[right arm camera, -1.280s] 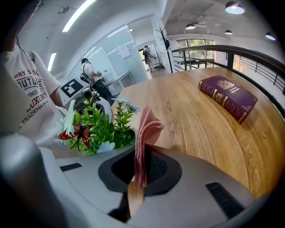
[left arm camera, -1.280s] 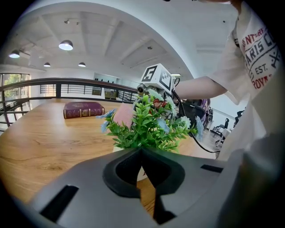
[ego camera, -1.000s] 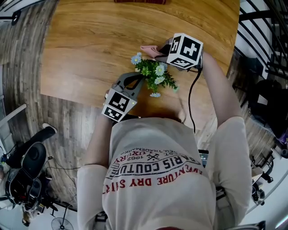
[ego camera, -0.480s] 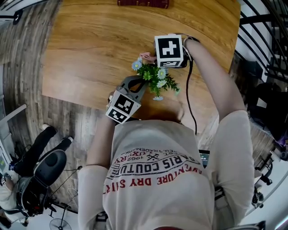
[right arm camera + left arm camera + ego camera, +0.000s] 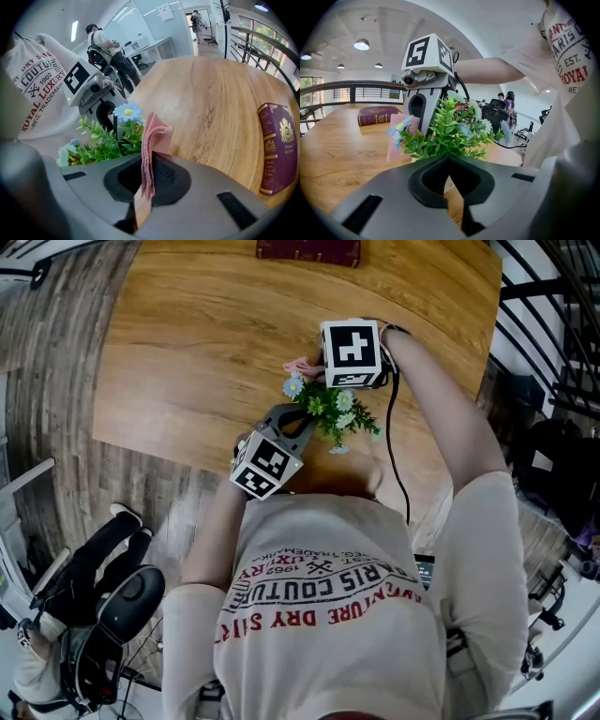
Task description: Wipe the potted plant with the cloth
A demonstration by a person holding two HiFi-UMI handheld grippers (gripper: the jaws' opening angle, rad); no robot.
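The potted plant (image 5: pixel 333 411) is a small bunch of green leaves with pale blue and white flowers, standing near the front edge of the wooden table (image 5: pixel 187 334). My right gripper (image 5: pixel 319 369) hangs over its far side, shut on a folded pink cloth (image 5: pixel 152 136) that sticks up from the jaws right beside a blue daisy (image 5: pixel 127 112). My left gripper (image 5: pixel 295 416) is shut, its tips against the near-left side of the foliage (image 5: pixel 447 136). Whether they pinch a stem or the pot is hidden; a pale bit of pot (image 5: pixel 447 183) shows through the jaws.
A dark red book (image 5: pixel 307 251) lies at the table's far edge. A black cable (image 5: pixel 394 456) runs from my right gripper along the person's arm. Wood floor, a black railing and dark gear surround the table.
My right gripper has moved left over the plant with the cloth and rolled, so its cube now faces up. The left gripper has stayed at the plant.
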